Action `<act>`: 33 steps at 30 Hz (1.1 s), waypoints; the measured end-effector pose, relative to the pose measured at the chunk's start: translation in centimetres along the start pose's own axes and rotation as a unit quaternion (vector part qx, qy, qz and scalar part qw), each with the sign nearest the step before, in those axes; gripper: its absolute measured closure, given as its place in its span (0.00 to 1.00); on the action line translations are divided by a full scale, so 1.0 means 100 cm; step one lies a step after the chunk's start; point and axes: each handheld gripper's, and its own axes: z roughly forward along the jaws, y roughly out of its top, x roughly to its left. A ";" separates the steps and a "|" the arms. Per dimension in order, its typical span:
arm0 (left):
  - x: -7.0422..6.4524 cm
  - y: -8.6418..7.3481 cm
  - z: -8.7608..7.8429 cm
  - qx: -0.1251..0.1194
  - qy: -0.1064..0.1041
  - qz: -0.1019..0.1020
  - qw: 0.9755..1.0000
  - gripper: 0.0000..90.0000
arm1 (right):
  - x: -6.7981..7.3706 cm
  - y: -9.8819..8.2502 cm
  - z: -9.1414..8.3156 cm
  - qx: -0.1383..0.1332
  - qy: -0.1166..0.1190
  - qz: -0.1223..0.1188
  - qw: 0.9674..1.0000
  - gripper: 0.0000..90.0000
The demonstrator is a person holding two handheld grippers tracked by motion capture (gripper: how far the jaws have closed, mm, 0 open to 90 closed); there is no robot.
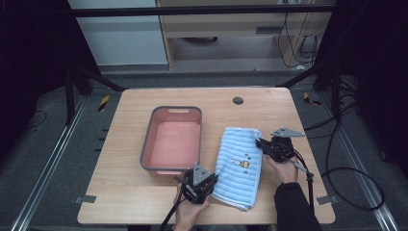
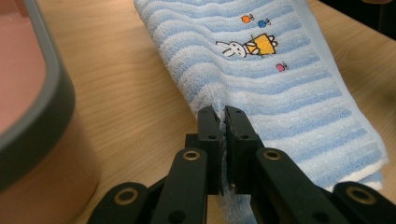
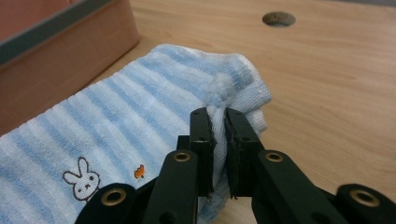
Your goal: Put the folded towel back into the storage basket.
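A folded blue-striped towel (image 1: 239, 166) lies on the table (image 1: 134, 192), near its front edge and just to the right of a pink tub (image 1: 172, 139) with a grey rim, which stands empty toward the middle. The left gripper (image 1: 210, 180) has its jaws closed tight on the towel's left long edge, close to the near corner; in the left gripper view a ridge of the towel (image 2: 280, 79) is pinched up between the pads. The right gripper (image 1: 260, 142) is likewise clamped on cloth at the far right corner, where the right gripper view shows the towel (image 3: 154, 102) bunched and lifted slightly off the wood. Gripping two opposite corners would let the person raise the towel as one piece without it unfolding, and the open tub right alongside looks like the likely place for it. The small round hole (image 1: 237, 100) near the table's far edge plays no part.
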 end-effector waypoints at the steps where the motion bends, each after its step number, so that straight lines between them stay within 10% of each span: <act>1: 0.000 0.002 -0.002 -0.003 -0.001 0.000 1.000 0.95 | 0.001 0.002 -0.002 -0.006 0.001 -0.001 1.000 0.92; 33: 0.007 0.062 -0.074 -0.092 0.021 0.042 0.995 0.95 | 0.045 0.085 -0.052 -0.104 -0.015 -0.057 0.993 0.92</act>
